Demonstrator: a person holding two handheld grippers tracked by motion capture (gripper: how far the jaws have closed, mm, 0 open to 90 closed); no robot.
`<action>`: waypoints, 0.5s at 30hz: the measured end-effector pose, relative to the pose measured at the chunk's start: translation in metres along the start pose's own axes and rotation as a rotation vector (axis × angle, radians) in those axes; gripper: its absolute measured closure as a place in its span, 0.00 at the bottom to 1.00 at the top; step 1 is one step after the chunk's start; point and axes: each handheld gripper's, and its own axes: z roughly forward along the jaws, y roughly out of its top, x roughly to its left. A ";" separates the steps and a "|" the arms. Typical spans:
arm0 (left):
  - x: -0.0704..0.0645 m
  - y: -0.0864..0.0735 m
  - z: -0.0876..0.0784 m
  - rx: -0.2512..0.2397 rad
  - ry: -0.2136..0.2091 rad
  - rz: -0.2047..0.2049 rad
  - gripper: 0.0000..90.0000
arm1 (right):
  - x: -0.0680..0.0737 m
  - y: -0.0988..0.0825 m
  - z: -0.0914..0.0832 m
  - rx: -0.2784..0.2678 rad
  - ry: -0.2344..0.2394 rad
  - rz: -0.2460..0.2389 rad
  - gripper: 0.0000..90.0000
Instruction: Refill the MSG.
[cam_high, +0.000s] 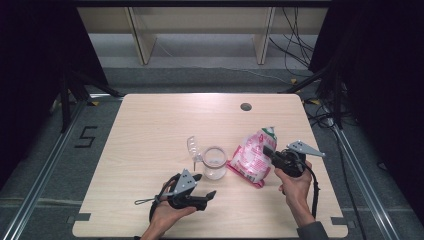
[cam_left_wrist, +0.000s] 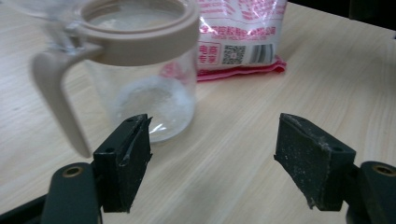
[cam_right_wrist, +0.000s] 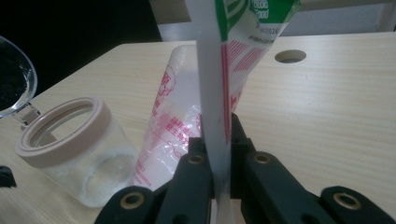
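A clear glass jar with a beige rim and a flipped-up clear lid stands near the middle of the table, with a little white powder at its bottom. Leaning to its right is a pink and white bag with a green top. My right gripper is shut on the bag's flat side seam, with the jar to its left. My left gripper is open near the front edge, just short of the jar. Nothing is between the left gripper's jaws.
The light wooden table has a round cable hole at the back right. Beyond it are floor rails, cables and the legs of a wooden frame. The bag lies behind the jar in the left gripper view.
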 end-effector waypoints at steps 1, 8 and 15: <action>-0.002 0.000 0.001 0.017 -0.004 0.024 0.29 | 0.002 0.001 -0.001 0.003 0.007 0.009 1.00; -0.018 0.005 0.016 0.025 -0.041 0.053 0.29 | 0.012 0.019 -0.001 0.006 0.020 -0.050 1.00; -0.035 0.011 0.034 0.004 -0.072 0.043 0.29 | 0.025 0.040 -0.003 0.011 0.038 -0.080 1.00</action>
